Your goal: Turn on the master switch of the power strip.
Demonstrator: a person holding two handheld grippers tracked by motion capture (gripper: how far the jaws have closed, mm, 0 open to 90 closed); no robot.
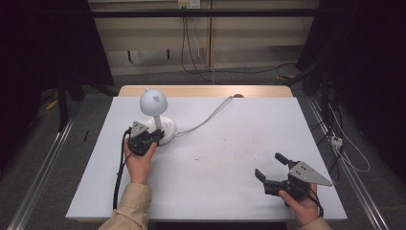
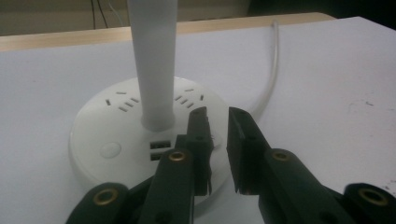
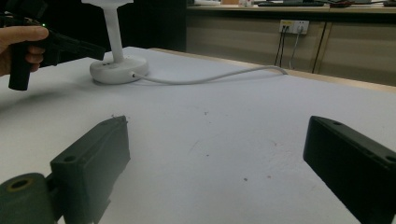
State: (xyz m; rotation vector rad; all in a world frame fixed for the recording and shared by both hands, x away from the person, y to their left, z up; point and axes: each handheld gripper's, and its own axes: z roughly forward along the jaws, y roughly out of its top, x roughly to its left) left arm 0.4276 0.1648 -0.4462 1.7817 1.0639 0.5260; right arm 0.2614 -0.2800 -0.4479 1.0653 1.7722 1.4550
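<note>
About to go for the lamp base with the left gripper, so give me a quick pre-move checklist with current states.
1. Left gripper lined up over the lamp base: ok; its tips sit above the base's front right edge, beside the USB ports.
2. Left jaws ready: ok; a narrow gap, nothing between them.
3. Contact with the base: cannot tell.
4. Round button reachable: not ok yet; it lies left of the jaws.
5. Lamp stem upright, white cable trailing away to the table's far edge: ok.
6. Right gripper out of the way: ok; open, empty, at the table's near right corner.
</note>
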